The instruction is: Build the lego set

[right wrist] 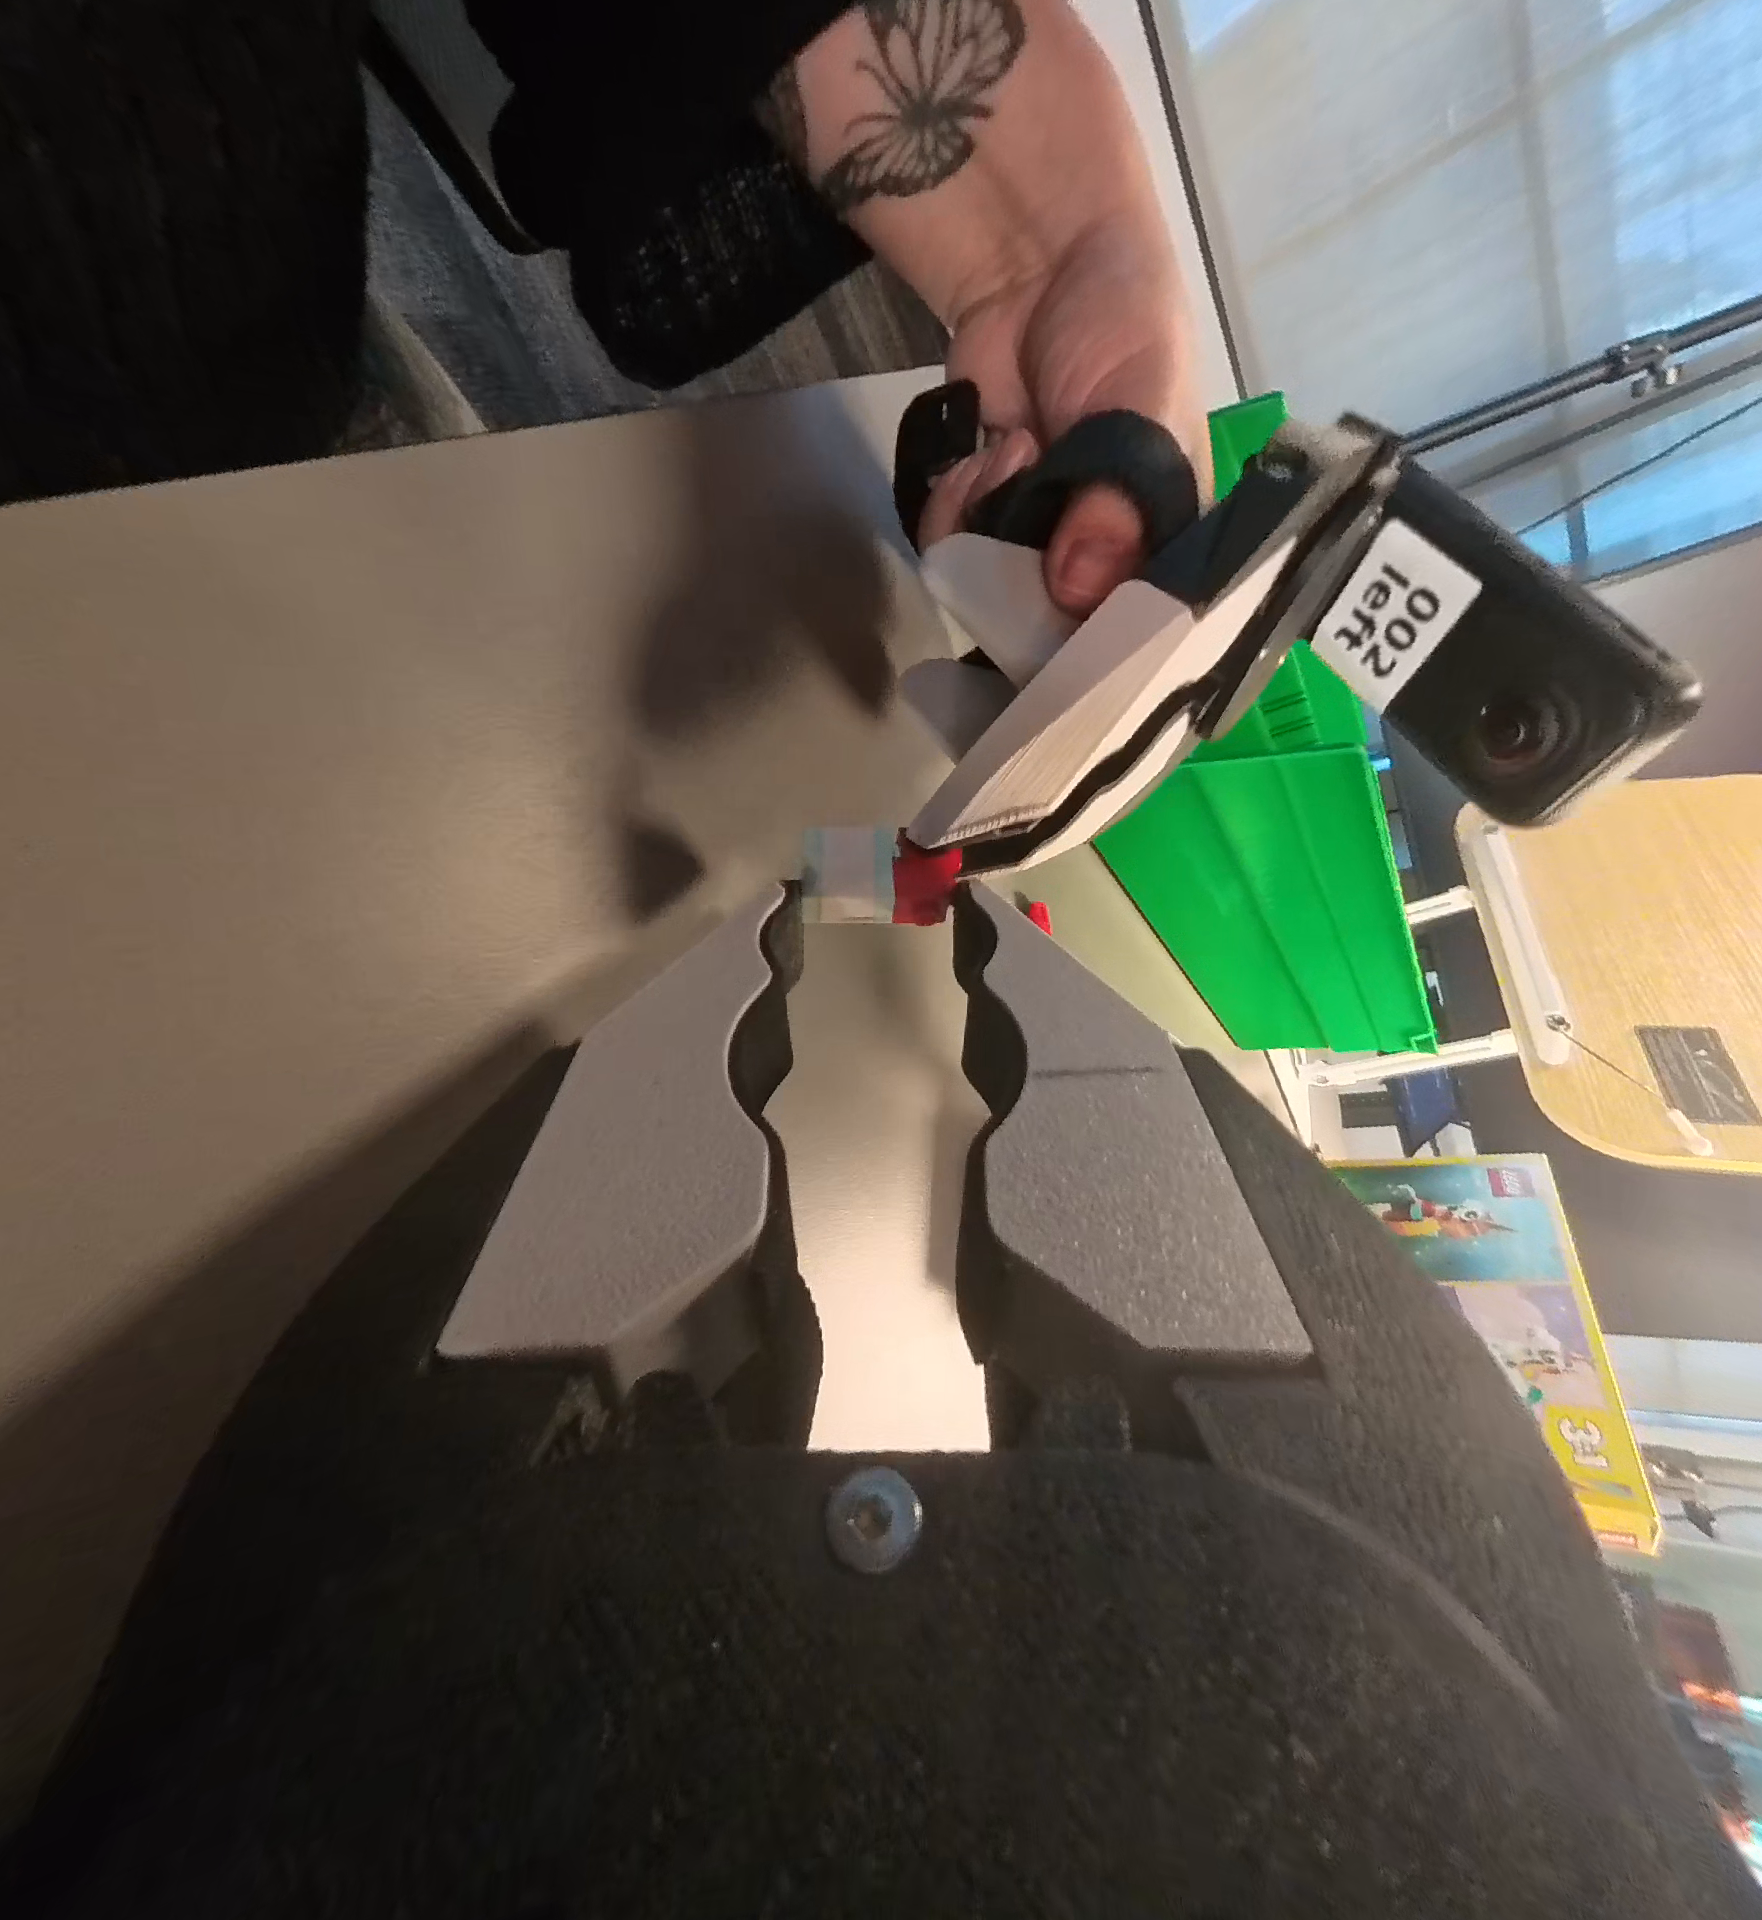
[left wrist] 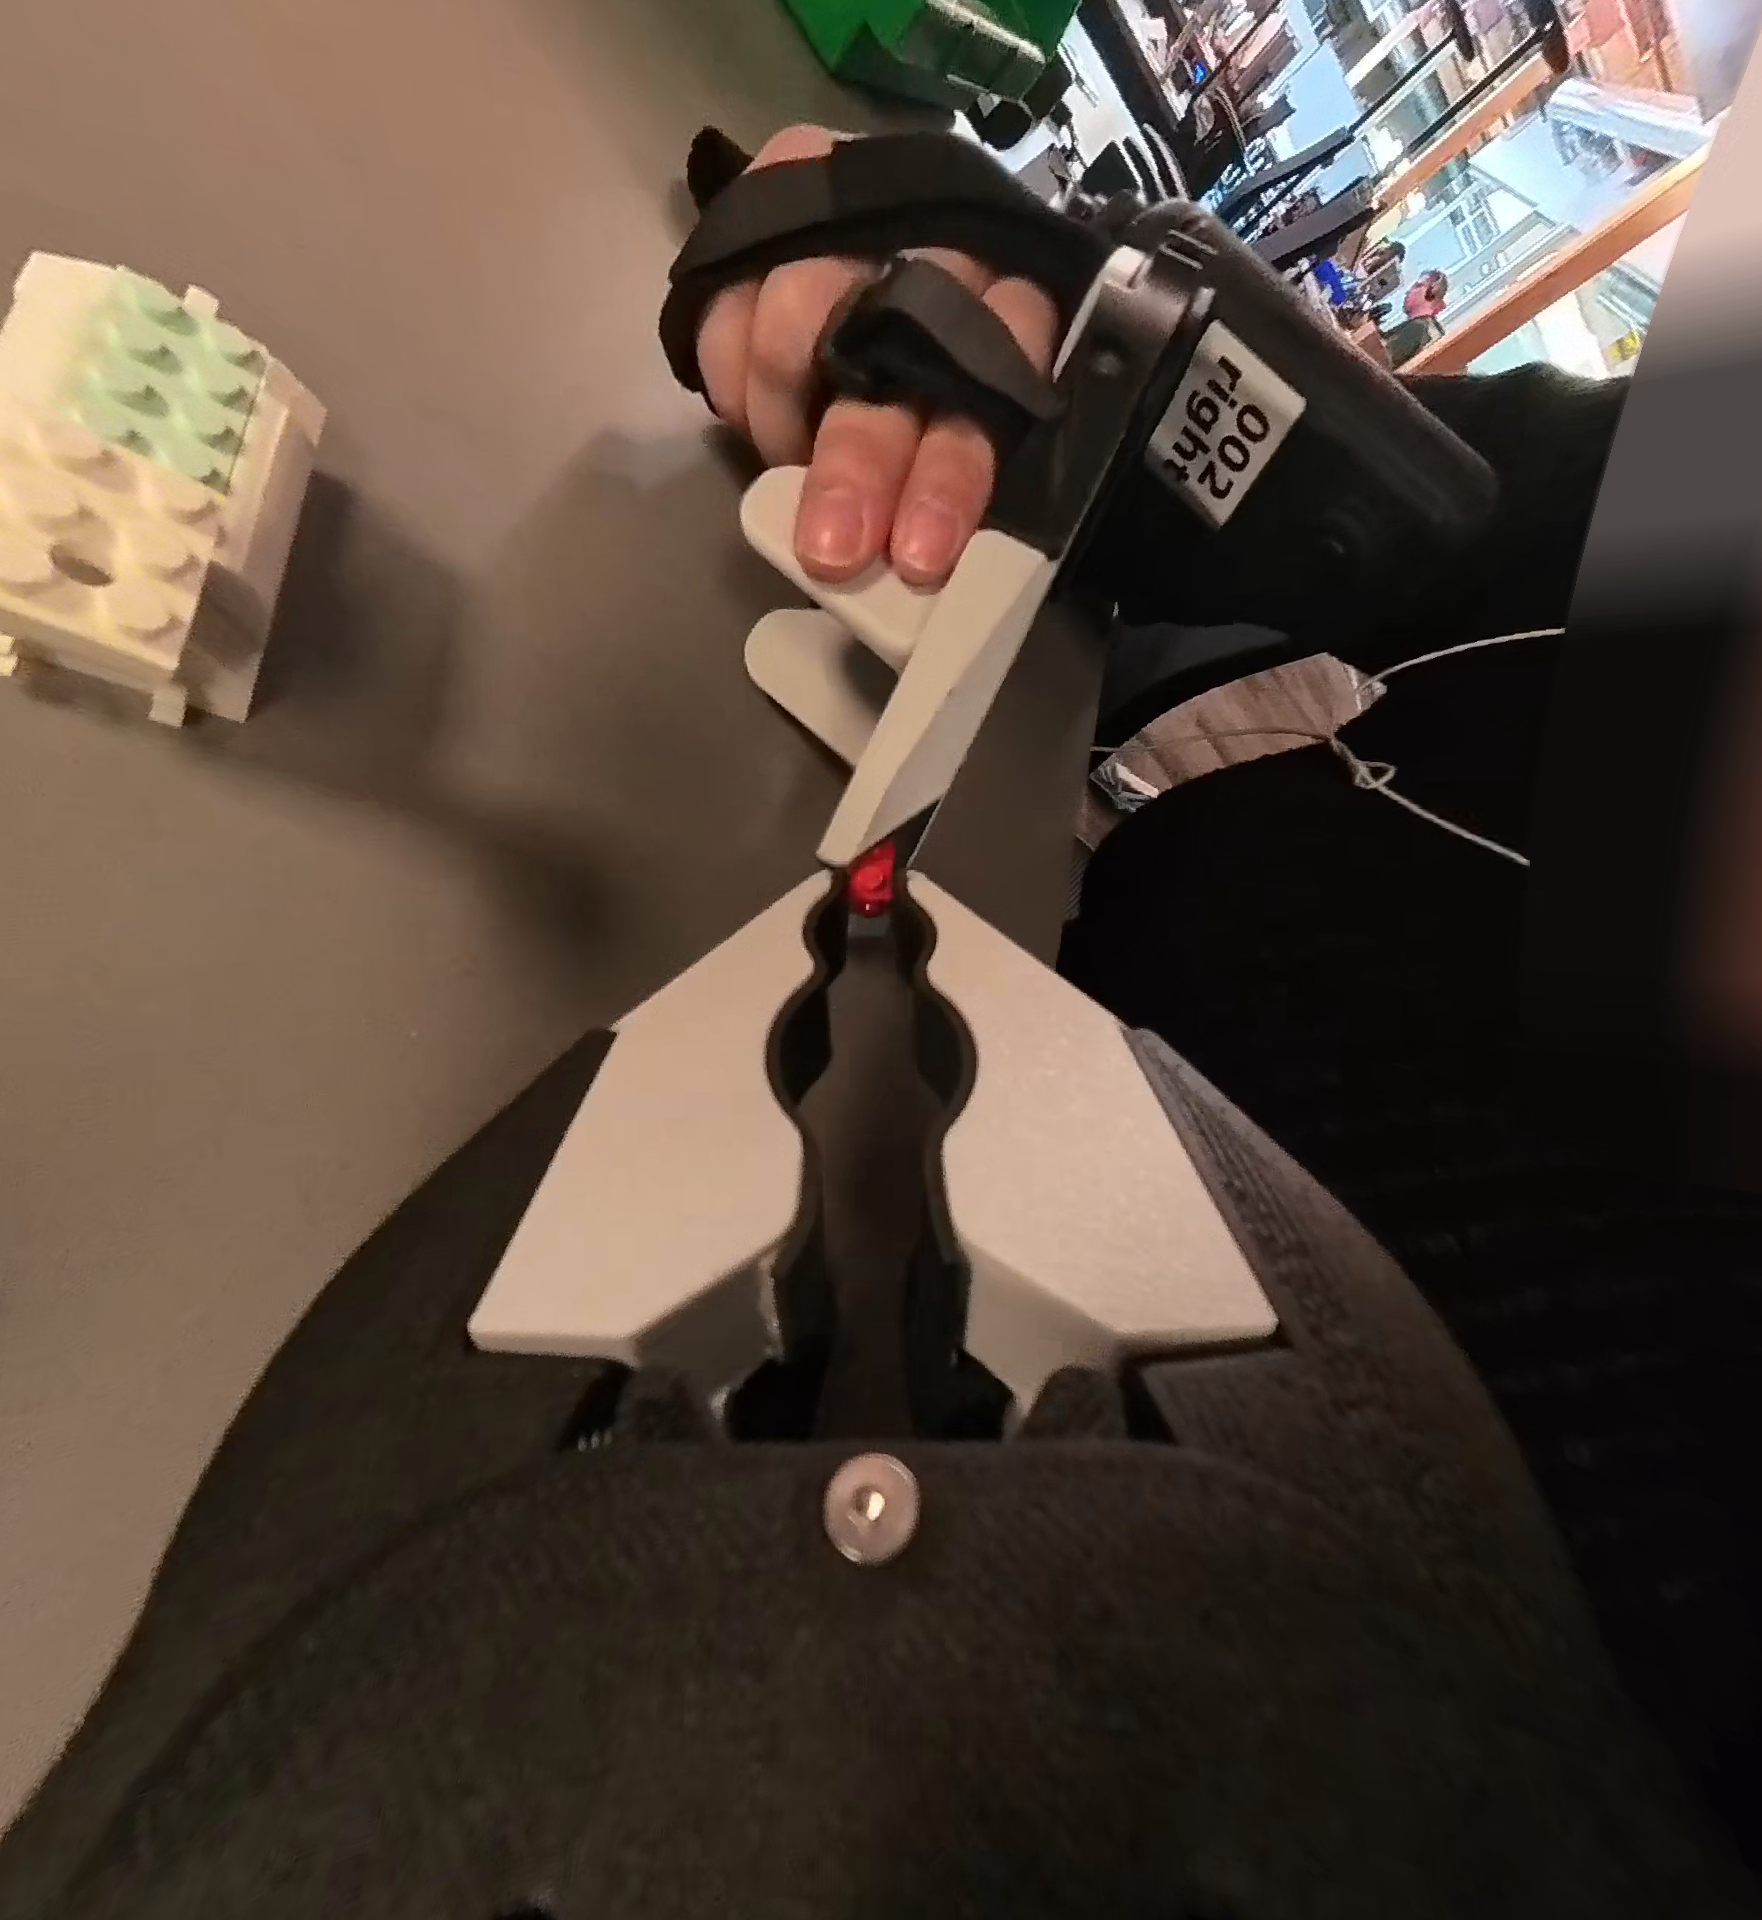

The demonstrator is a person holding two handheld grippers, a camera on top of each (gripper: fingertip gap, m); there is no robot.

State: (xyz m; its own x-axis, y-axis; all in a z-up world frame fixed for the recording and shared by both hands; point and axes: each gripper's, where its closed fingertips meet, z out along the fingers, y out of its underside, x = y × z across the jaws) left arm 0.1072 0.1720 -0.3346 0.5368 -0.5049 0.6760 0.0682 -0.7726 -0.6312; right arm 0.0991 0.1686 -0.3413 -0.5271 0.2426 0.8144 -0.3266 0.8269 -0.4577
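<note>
Two hand-held grippers meet tip to tip above the counter [left wrist: 233, 935], the left hand-held gripper [left wrist: 869, 896] and right hand-held gripper [right wrist: 872, 902] both pinching one small red lego piece [left wrist: 872, 883], seemingly to press its parts together, while the white-and-green lego block [left wrist: 118, 499] waits aside.

Brick block [left wrist: 118, 499] sits on table [left wrist: 285, 935], well left of both grippers' meeting tips; bin [left wrist: 918, 42] behind block, at table's far edge.
</note>
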